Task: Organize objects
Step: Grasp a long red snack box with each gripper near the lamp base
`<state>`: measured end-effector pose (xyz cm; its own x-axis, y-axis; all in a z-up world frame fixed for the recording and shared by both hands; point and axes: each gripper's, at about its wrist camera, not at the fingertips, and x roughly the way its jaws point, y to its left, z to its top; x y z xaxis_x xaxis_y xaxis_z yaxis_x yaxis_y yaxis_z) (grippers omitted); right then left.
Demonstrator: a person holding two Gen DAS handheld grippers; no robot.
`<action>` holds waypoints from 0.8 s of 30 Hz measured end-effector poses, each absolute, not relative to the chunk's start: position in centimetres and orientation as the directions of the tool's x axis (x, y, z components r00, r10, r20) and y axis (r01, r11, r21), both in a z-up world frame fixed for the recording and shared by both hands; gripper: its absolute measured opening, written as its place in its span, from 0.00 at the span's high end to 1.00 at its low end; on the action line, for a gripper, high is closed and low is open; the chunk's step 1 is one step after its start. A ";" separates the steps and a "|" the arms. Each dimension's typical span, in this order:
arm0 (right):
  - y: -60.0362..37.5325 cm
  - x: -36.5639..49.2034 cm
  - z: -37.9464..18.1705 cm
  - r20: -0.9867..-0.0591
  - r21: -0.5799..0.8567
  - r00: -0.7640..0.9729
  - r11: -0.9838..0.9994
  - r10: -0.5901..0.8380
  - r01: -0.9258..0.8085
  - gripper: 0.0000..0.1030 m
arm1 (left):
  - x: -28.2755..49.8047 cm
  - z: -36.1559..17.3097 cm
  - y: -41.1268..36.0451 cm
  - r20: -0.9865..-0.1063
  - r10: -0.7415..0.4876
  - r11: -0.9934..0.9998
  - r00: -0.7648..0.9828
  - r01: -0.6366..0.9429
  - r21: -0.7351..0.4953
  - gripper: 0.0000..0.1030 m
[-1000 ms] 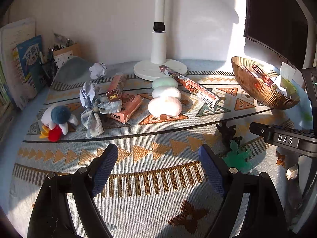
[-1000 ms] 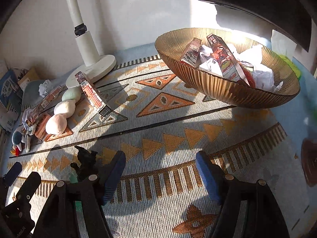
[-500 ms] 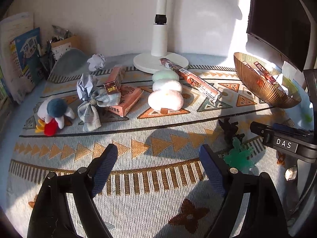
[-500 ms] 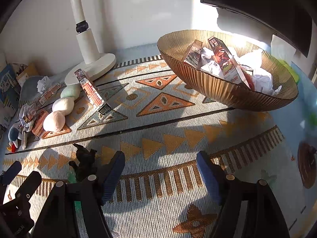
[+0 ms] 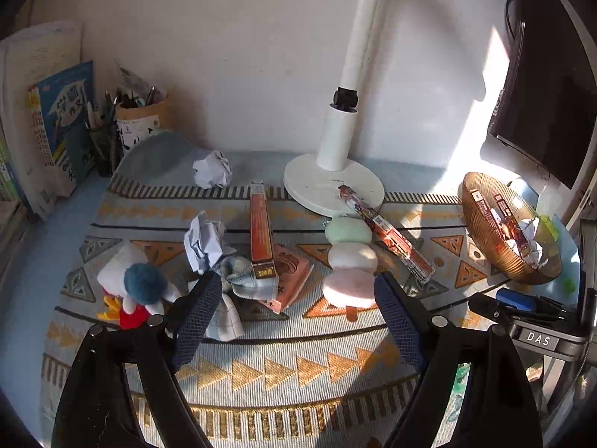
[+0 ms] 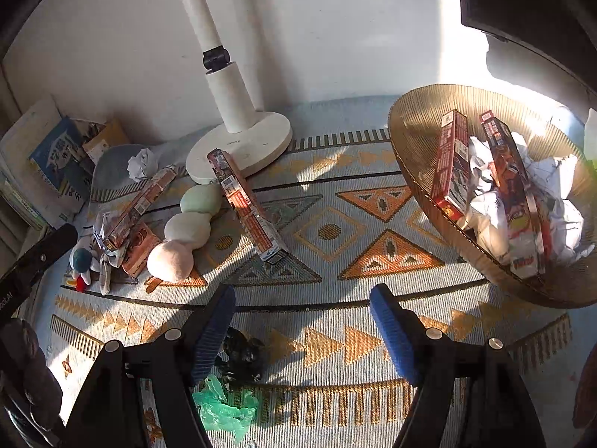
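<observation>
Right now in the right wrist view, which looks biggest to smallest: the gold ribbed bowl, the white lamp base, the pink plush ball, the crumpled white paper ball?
1. Gold ribbed bowl
2. White round lamp base
3. Pink plush ball
4. Crumpled white paper ball

The paper ball lies farther back, so it may look smaller than it is.

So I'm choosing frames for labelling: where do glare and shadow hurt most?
Left wrist view: sunlight washes out the wall beside the bowl. Right wrist view: the crumpled paper in the bowl glares white, and the black figurine sits in claw shadow.
</observation>
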<state>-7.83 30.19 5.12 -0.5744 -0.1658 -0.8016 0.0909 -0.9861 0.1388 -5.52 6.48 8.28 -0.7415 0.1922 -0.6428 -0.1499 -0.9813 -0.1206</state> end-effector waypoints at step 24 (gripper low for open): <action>23.1 -13.5 1.2 -0.785 -0.079 -0.611 -0.962 -0.102 0.262 0.83 | -19.1 3.8 7.1 -0.812 0.125 -0.984 -0.570 -0.178 -0.026 0.83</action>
